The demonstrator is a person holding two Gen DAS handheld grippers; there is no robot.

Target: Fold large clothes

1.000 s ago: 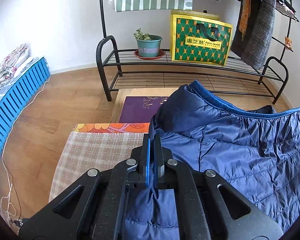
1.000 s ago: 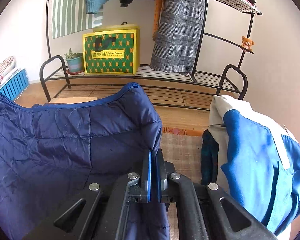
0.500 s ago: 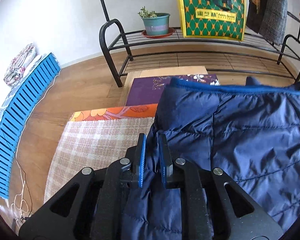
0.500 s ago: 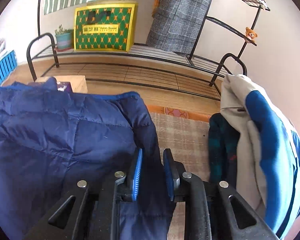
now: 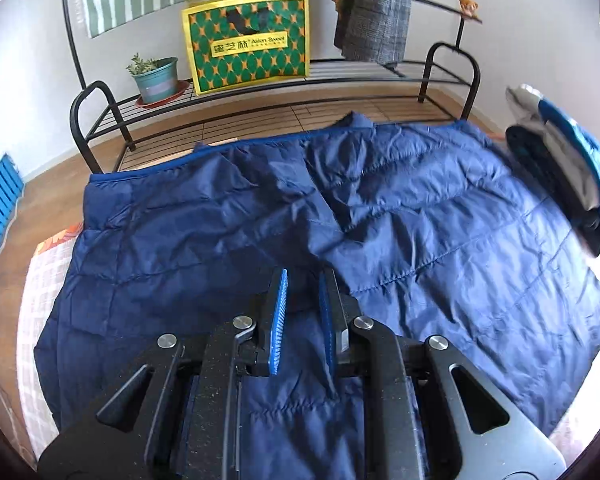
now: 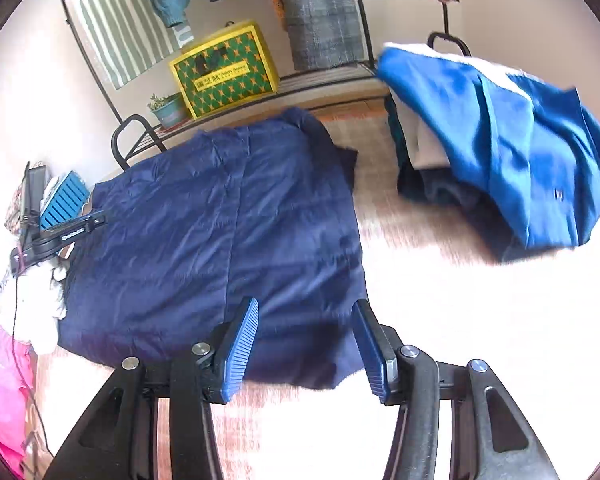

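Note:
A navy quilted jacket (image 5: 380,208) lies spread flat on a checked mat (image 5: 40,280). My left gripper (image 5: 302,280) is open just above the jacket's near part, with fabric below and between its blue pads but not clamped. In the right wrist view the same jacket (image 6: 228,232) lies folded over on the mat (image 6: 440,280). My right gripper (image 6: 306,312) is wide open and lifted above the jacket's near right corner, holding nothing. The left gripper (image 6: 60,236) shows at the jacket's left edge.
A pile of clothes topped by a blue and white jacket (image 6: 500,140) sits on the mat to the right. A black metal rack (image 5: 260,92) holds a green and yellow bag (image 5: 248,48) and a potted plant (image 5: 156,76). Pink cloth (image 6: 0,380) and a blue slatted crate (image 6: 62,200) are at left.
Both grippers let go of the jacket and opened. The jacket dropped from being held up to lying flat on the mat. The right gripper pulled back and up.

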